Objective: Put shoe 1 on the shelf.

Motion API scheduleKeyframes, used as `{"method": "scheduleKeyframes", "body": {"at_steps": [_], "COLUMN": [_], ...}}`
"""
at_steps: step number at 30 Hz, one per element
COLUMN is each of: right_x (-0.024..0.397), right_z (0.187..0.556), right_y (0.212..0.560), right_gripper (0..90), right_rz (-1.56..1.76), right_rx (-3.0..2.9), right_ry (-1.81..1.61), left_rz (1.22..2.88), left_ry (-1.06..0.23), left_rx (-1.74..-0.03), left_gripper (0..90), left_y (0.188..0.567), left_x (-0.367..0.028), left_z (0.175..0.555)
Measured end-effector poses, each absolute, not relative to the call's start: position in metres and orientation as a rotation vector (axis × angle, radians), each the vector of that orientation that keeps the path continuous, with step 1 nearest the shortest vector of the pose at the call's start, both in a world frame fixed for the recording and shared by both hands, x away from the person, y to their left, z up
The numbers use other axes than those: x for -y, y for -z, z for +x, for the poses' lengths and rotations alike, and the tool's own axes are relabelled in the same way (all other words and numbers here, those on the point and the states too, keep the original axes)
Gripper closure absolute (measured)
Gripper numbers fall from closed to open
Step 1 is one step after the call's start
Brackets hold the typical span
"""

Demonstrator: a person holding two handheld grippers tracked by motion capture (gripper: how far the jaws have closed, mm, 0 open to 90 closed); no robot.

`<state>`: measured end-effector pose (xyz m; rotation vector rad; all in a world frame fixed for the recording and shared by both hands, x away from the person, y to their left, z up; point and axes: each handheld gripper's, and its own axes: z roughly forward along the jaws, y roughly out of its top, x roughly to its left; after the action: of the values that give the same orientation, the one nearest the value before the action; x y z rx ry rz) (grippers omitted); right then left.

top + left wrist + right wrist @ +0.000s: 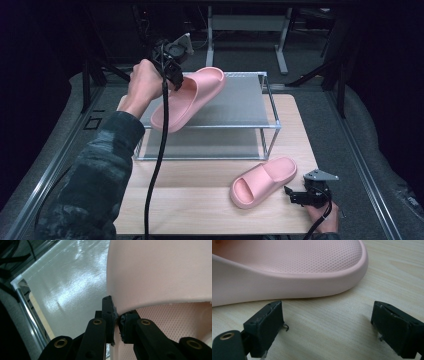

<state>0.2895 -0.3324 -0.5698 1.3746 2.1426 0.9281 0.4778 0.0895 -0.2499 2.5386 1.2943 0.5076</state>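
Pinching the strap edge of 1 pink foam slide sandal point(187, 100) above the clear-topped metal-framed rack point(250, 107), the left hand-held gripper point(170, 75) risks slippage; the right hand-held gripper point(300, 196) stands apart beside the other sandal point(262, 180) on the counter point(200, 200).

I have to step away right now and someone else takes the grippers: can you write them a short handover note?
Left gripper: shut on the strap edge of the raised pink slipper, held tilted over the top of the metal shelf rack.
Right gripper: open, low over the wooden table, jaws either side of a bare patch just short of the second pink slipper.
Done: one slipper lifted to the rack.
Left: probably set it flat on the rack top and let go, then grip the second slipper and bring it up too.
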Motion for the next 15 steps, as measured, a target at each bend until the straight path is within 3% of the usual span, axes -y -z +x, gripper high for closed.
{"method": "scheduleKeyframes", "body": {"at_steps": [15], "right_x": [0.333], "right_z": [0.29], "right_y": [0.569], "right_gripper": [10.5], "right_rz": [1.376], "right_rx": [-2.147], "right_ry": [-0.922], "left_rz": [2.358], "left_ry": [-0.492], "left_rx": [-1.669], "left_gripper": [83.7], "left_y": [0.267], "left_x": [-0.09], "left_z": [0.51]}}
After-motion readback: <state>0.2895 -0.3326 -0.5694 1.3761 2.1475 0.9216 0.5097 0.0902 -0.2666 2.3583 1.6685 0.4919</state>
